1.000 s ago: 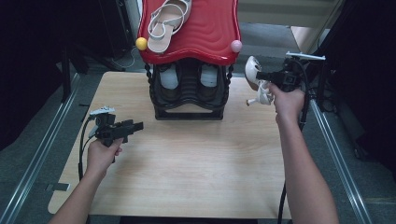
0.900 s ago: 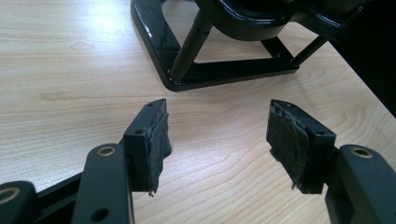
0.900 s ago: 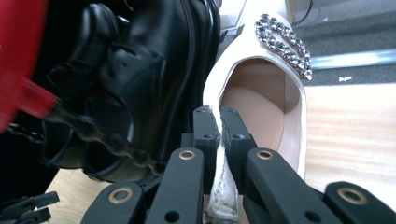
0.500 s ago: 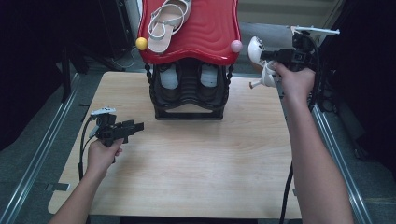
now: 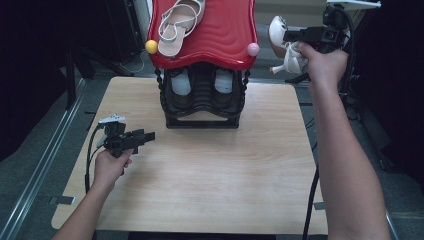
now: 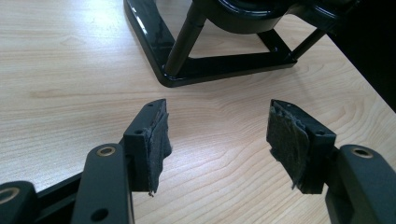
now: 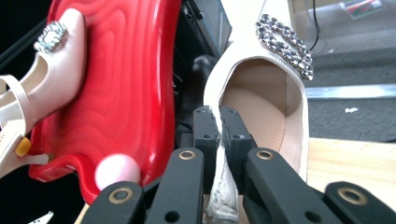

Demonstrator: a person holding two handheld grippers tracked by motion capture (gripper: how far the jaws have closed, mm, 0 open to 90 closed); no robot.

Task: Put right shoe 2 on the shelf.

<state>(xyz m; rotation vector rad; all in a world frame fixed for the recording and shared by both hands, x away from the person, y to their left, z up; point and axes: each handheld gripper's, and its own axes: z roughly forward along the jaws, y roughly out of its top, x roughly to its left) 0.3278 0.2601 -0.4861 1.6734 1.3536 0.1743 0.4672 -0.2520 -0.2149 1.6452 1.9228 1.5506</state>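
White heeled shoe (image 7: 261, 93), side wall clamped by right gripper (image 7: 218, 126); we seat it level on red shelf (image 5: 220, 35); left gripper (image 6: 217, 135) fingers wide apart, empty.

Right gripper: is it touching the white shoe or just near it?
Touching. The right gripper view shows the right gripper with both jaws closed on the side wall of the white shoe, with no gap. The high view agrees.
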